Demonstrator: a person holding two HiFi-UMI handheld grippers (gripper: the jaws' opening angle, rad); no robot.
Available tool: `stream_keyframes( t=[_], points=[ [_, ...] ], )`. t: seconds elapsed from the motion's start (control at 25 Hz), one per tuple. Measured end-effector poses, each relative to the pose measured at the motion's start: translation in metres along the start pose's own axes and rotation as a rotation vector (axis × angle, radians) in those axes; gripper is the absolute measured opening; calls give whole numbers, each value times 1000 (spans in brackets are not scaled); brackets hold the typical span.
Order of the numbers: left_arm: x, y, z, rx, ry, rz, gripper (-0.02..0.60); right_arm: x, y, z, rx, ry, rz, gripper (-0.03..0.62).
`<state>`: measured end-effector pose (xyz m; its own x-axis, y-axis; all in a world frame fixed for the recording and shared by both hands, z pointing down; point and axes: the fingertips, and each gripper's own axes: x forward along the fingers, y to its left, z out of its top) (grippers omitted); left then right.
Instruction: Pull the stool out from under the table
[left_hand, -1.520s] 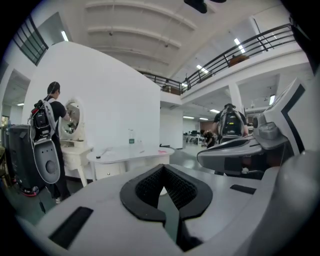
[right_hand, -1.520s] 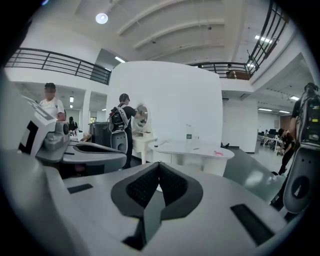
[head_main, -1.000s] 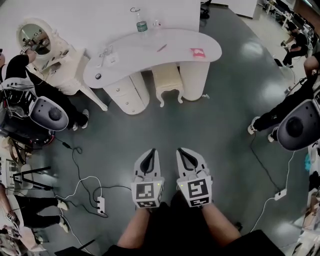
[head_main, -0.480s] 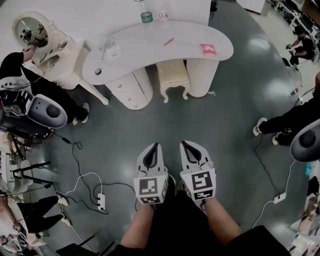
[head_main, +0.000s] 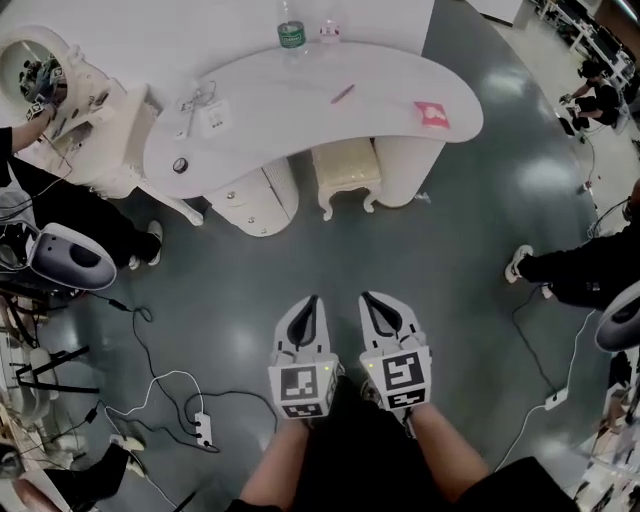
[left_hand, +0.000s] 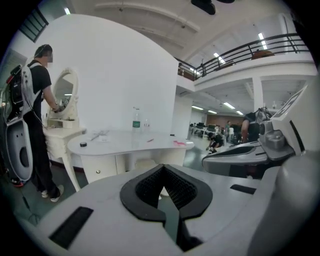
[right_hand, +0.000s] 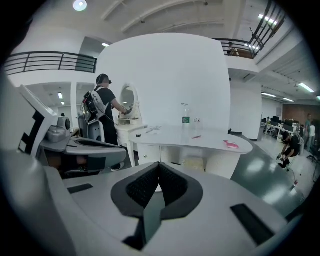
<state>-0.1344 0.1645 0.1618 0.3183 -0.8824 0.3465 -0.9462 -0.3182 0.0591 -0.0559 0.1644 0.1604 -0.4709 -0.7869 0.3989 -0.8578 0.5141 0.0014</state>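
Observation:
A cream stool (head_main: 345, 170) with curved legs stands tucked under the white curved table (head_main: 290, 105), between its two pedestals. My left gripper (head_main: 312, 300) and right gripper (head_main: 366, 297) are side by side over the grey floor, well short of the stool and pointing toward it. Both are shut with nothing between their pads. In the left gripper view the stool (left_hand: 145, 164) peeks out just beyond the closed tips (left_hand: 163, 166), under the table (left_hand: 125, 142). The right gripper view shows the stool (right_hand: 194, 164) to the right of its tips (right_hand: 159, 164).
On the table are a bottle (head_main: 290, 35), a pen (head_main: 342, 94) and a pink item (head_main: 432, 113). A dressing table with a mirror (head_main: 60, 90) and a person stand at left. Cables and a power strip (head_main: 203, 430) lie at lower left. A person's legs (head_main: 570, 270) show at right.
Both grippers have moved forward together toward the table, still shut. The table and stool now show nearer and larger in the head view.

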Motion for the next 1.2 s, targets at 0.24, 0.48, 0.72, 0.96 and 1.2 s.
stream_keyframes(
  t=[0.24, 0.48, 0.72, 0.96, 1.2],
  points=[
    [78, 38, -20, 28, 23, -27, 6, 78, -25, -18, -10, 19, -24, 6],
    [157, 55, -68, -10, 49, -33, 6, 144, -69, -70, 9, 27, -44, 6],
    [235, 74, -138, -26, 89, 13, 6, 214, -121, -146, -2, 58, -51, 6],
    [306, 87, -178, -2, 63, 20, 6, 276, -160, -188, -41, 30, -69, 6],
    [359, 94, -201, 7, 15, 36, 6, 315, -196, -209, -39, -22, -108, 6]
  ],
)
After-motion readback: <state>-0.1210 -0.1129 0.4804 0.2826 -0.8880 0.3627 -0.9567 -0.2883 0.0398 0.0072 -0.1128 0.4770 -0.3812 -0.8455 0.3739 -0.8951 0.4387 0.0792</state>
